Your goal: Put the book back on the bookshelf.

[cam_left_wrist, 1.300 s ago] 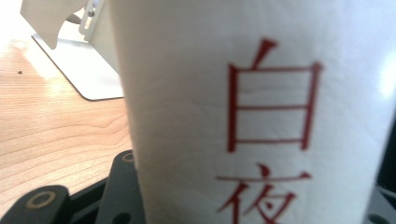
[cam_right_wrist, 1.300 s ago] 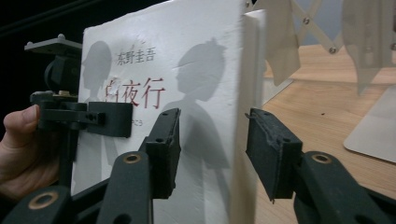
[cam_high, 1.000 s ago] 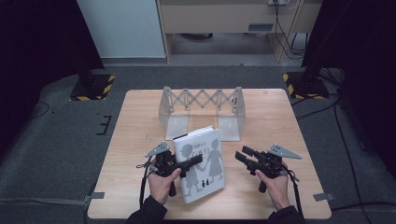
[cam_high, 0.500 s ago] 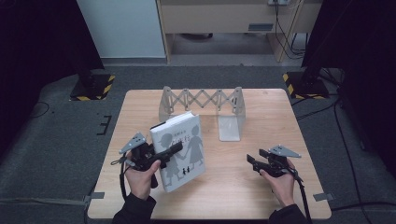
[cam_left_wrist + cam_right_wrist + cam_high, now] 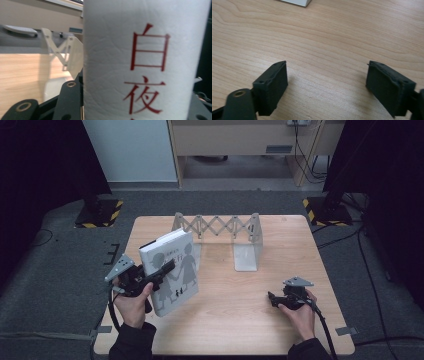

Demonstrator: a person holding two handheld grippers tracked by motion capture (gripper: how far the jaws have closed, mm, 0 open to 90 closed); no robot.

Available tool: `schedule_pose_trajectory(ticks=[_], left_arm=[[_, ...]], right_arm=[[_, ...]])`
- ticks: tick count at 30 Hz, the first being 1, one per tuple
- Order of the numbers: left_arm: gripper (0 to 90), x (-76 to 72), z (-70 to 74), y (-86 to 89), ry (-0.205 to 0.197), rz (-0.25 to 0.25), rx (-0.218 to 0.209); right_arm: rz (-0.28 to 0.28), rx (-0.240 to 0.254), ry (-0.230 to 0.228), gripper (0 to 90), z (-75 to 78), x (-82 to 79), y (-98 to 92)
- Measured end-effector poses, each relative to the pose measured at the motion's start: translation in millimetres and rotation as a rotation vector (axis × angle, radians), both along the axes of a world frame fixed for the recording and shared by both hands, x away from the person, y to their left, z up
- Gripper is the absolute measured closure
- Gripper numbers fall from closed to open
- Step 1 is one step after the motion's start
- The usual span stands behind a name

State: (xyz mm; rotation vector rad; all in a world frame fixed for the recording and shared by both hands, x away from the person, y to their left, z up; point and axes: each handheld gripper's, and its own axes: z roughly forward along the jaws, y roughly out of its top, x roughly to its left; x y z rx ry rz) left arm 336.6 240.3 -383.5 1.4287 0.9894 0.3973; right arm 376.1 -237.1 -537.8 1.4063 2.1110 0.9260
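Ahead of my jaws, past the middle of the wooden table (image 5: 220,320), stands a white expanding bookend rack (image 5: 220,226) with a scissor lattice; its right end plate (image 5: 246,251) rests flat on the wood. Beyond the far edge lies grey carpet (image 5: 60,265), with yellow-black striped stand feet (image 5: 99,213) at both corners.

The book (image 5: 172,270) stands tilted at the left of the surface (image 5: 225,320), clamped in the left claw (image 5: 167,268); the folding rack (image 5: 220,227) stands behind it along the far edge; the right claw (image 5: 272,298) sits low at the near right, well apart.
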Motion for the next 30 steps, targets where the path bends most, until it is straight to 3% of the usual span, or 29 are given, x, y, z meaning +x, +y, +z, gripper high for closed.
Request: schedule_pose_trajectory(ticks=[2, 6, 13, 17, 25, 28, 30], left_arm=[[51.4, 4.3, 2.8, 6.1, -0.005, 0.015, 0.000], [51.4, 14.0, 7.1, 13.6, -0.019, 0.054, 0.010], [51.4, 34.1, 11.2, 18.1, -0.025, 0.104, 0.023], [51.4, 56.7, 14.1, 12.7, -0.035, 0.156, 0.069], [51.4, 86.9, 9.5, -0.9, -0.029, 0.199, 0.077], [51.4, 99.6, 3.3, -10.6, -0.025, 0.220, 0.119], [51.4, 104.9, 0.3, -14.3, -0.018, 0.223, 0.109]], right_arm=[[-0.020, 0.000, 0.012, 11.4, -0.5, 1.4, -0.2], [-0.007, -0.008, 0.016, 8.4, -1.0, 2.1, -0.2], [-0.006, -0.008, 0.017, 8.0, -1.0, 2.2, -0.2], [-0.006, -0.008, 0.018, 8.0, -1.0, 2.2, -0.1], [0.001, -0.009, 0.026, 4.9, -1.1, 3.0, 0.5], [0.005, -0.011, 0.031, 3.9, -1.2, 3.2, 1.1], [0.005, -0.012, 0.031, 3.9, -1.3, 3.2, 1.1]])
